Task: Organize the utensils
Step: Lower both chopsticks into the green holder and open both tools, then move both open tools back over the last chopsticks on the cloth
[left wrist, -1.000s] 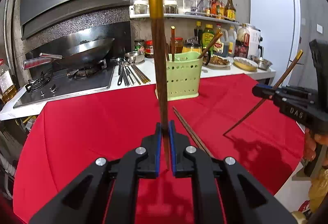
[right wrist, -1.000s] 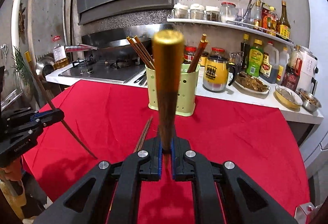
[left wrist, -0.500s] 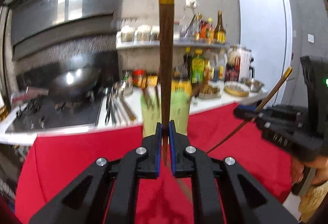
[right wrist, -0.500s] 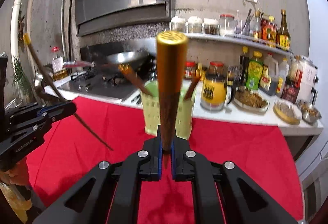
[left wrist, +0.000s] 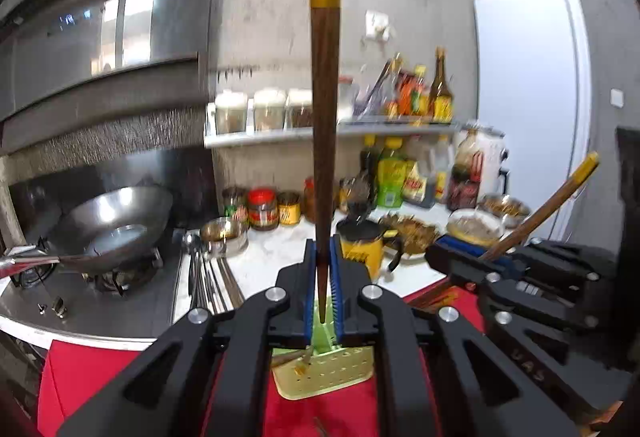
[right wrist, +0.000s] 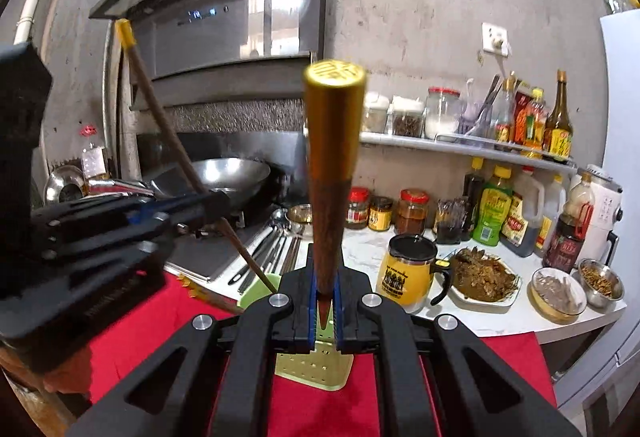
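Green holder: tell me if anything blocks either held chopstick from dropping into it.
Nothing visible does. The left chopstick and right chopstick both hang tip-down just above the green holder. Chopsticks already inside lean aside. Each tool's body hides most of the opening.

- The table with red cloth (right wrist: 132,333) carries the green utensil holder (right wrist: 316,365).
- Behind the holder, the white counter (right wrist: 500,321) carries a yellow mug (right wrist: 408,273).

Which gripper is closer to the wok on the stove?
Left. The left gripper is on the side of the wok; the right gripper is beyond it, toward the yellow mug.
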Demonstrator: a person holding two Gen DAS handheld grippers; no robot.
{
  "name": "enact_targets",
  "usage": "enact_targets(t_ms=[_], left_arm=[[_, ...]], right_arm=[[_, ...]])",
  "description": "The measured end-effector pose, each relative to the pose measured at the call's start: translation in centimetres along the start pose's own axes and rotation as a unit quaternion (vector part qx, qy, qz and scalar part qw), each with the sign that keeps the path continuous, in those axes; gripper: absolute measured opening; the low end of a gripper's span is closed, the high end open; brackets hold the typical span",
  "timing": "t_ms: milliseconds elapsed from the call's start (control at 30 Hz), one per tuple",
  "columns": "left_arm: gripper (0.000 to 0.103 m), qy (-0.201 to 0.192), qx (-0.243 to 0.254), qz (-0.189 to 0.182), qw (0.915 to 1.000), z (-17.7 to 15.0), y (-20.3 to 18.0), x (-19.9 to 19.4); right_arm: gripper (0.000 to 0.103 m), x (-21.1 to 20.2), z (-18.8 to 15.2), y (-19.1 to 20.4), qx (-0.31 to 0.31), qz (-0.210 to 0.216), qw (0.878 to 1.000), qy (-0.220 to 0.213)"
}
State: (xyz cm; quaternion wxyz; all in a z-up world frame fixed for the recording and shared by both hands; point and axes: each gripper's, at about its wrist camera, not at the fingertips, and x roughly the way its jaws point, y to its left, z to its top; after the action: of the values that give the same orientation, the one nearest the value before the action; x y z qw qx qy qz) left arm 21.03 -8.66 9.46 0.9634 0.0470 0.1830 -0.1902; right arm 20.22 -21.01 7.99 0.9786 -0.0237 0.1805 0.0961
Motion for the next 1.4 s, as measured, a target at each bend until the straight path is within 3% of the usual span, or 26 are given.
enact_targets(t_ms=[233,400,433,467,533,567,600,633,767,867,1033,1233,1400], left_arm=[[0.007,0.061,-0.023,-0.005,0.9979,-2.3,2.0,5.6],[0.007,0.076,-0.026,-0.005,0.9968,-2.5,2.7,7.0],[0.007,0.075,-0.026,-0.007,0.9969,-2.4,2.8,6.9],[0.007,0.073,-0.026,-0.008,0.997,-2.2,2.8,6.7],[0.014,0.062,-0.028,-0.007,0.9977,-1.6,2.9,5.7],[0.018,0.054,-0.03,-0.006,0.9981,-1.3,3.0,5.0],[0.029,0.047,-0.03,-0.003,0.9984,-1.0,3.0,4.4],[0.033,0.037,-0.031,0.002,0.9988,-0.7,3.0,3.4],[0.038,0.008,-0.03,0.018,0.9993,0.0,3.1,-0.7],[0.046,0.005,-0.032,0.053,0.9981,-0.7,3.1,-4.1],[0.048,0.052,-0.046,0.095,0.993,-6.1,3.5,-8.1],[0.048,0.128,-0.044,0.102,0.9856,-16.1,3.1,-10.5],[0.048,0.184,-0.064,0.093,0.9765,-22.2,2.5,-11.5]], right_arm=[[0.007,4.4,-1.3,0.0,-0.008,-0.001,0.999,0.043],[0.009,5.0,-1.4,-0.2,-0.005,-0.007,0.999,0.049],[0.014,4.9,-1.3,-0.2,-0.003,-0.009,0.999,0.049],[0.018,4.5,-1.1,-0.2,-0.004,-0.013,0.999,0.044],[0.037,3.5,-0.9,-0.3,-0.005,-0.012,0.999,0.034],[0.039,3.0,-0.8,-0.3,-0.005,-0.012,0.999,0.03],[0.04,2.1,-0.7,-0.2,-0.006,-0.013,1.0,0.025],[0.04,1.3,-0.6,-0.2,-0.008,-0.014,1.0,0.02],[0.04,-2.6,-0.7,0.0,-0.011,-0.015,1.0,0.0],[0.042,-6.1,-1.9,0.2,-0.007,-0.013,1.0,-0.008],[0.043,-9.4,-6.5,0.7,0.0,-0.002,1.0,0.019],[0.043,-10.5,-14.7,1.8,0.011,0.003,0.997,0.082],[0.043,-10.4,-20.5,3.0,0.022,0.013,0.989,0.144]])
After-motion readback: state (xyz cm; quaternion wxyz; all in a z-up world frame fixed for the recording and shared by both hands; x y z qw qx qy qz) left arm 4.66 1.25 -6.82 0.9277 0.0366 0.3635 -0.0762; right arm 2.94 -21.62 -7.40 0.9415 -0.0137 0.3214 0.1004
